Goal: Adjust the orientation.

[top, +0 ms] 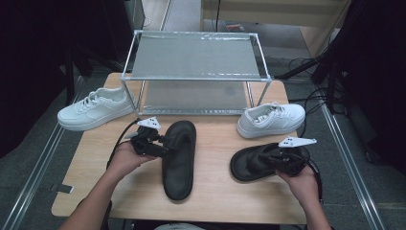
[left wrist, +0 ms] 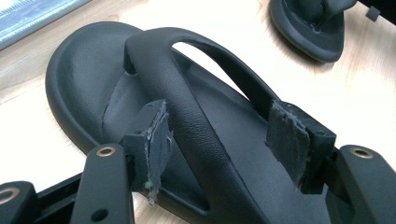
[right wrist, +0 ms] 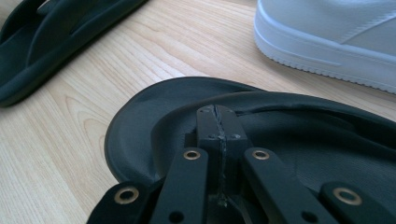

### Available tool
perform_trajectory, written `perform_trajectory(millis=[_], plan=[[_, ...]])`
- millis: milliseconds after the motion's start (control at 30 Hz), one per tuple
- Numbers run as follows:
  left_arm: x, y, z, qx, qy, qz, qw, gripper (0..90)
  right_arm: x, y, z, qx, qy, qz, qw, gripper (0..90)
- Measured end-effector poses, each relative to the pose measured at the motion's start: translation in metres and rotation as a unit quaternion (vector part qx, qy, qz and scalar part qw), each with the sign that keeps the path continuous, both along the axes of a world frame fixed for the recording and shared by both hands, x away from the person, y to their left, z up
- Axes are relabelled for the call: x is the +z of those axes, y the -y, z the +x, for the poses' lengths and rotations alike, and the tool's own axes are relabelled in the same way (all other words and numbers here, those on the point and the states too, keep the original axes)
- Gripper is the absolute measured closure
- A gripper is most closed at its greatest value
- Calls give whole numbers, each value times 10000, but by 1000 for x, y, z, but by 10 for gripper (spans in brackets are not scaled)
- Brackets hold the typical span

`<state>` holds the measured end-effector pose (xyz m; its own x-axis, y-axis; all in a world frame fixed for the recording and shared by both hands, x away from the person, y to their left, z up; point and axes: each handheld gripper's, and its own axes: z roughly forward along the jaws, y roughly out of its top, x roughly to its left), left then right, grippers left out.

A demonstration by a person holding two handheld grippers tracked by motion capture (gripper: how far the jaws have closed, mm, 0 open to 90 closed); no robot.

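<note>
Left gripper (left wrist: 224,135) fingers wide astride sandal strap (left wrist: 187,107); right gripper (right wrist: 218,122) fingers together over second sandal (right wrist: 299,135).

Table (top: 218,194): sandals (top: 179,158), sneakers (top: 95,109), rack (top: 194,52)

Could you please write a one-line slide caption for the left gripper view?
Open left gripper straddling the strap of a black rubber flip-flop sandal on the light wooden table.
</note>
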<state>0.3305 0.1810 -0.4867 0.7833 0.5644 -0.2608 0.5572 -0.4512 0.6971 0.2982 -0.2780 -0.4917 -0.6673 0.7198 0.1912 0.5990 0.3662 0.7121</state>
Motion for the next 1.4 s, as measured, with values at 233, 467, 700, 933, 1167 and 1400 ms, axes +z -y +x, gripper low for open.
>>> perform_trajectory(millis=[233, 467, 700, 933, 1167, 1400], plan=[[-1, 1, -1, -15, -1, 60, 10000, 390, -1, -5, 3, -6, -22, 13, 10000, 900], [0, 0, -3, 18, -2, 170, 9999, 383, -2, -13, 7, 75, -19, 24, 10000, 900], [0, -7, -11, 98, 50, 192, 9998, 381, -1, -28, 15, 234, -16, 43, 9997, 900], [-2, -13, -19, 175, 83, 210, 9996, 378, -1, -45, 26, 424, -32, 18, 9991, 900], [-2, -18, -25, 238, 109, 205, 9994, 376, -1, -56, 39, 477, -40, 25, 9988, 900], [-4, -17, -29, 227, 139, 241, 9994, 367, -2, -63, 53, 488, -66, 85, 9988, 900]])
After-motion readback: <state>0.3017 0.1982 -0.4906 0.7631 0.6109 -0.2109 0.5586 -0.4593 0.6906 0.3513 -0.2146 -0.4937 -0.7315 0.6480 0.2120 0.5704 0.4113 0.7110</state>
